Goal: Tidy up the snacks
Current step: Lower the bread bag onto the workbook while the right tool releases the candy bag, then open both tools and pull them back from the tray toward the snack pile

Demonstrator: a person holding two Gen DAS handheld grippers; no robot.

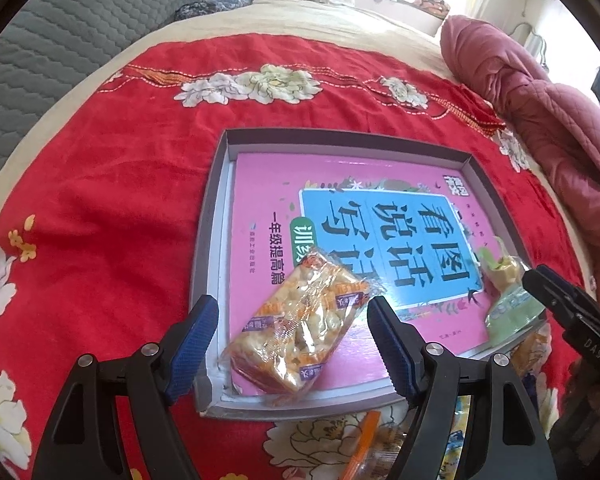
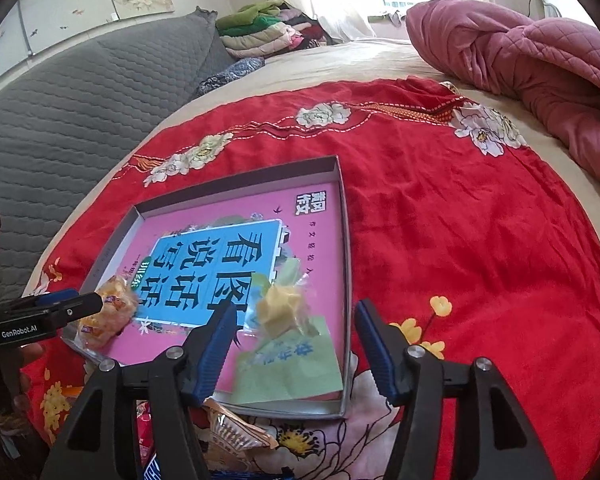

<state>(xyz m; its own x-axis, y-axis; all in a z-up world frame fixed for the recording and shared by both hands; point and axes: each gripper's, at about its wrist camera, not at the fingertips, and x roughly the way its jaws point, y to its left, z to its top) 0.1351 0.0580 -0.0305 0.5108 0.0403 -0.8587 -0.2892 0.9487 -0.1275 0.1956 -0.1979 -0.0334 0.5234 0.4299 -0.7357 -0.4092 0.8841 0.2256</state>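
Note:
A shallow grey box (image 1: 216,216) (image 2: 342,216) lies on the red flowered cloth with a pink book (image 1: 268,184) (image 2: 324,272) inside. An orange-and-clear wrapped snack (image 1: 300,328) (image 2: 108,312) lies on the book at the box's near left corner, between the fingers of my open left gripper (image 1: 294,340), which do not touch it. A green-and-yellow wrapped snack (image 2: 288,332) (image 1: 508,296) lies at the box's near right part, between the fingers of my open right gripper (image 2: 296,344). Each gripper shows at the edge of the other's view.
More wrapped snacks lie on the cloth in front of the box (image 1: 376,440) (image 2: 228,428). A pink quilt (image 1: 540,92) (image 2: 520,52) is bunched at the right. A grey quilted headboard (image 2: 80,100) and folded clothes (image 2: 260,32) stand at the back left.

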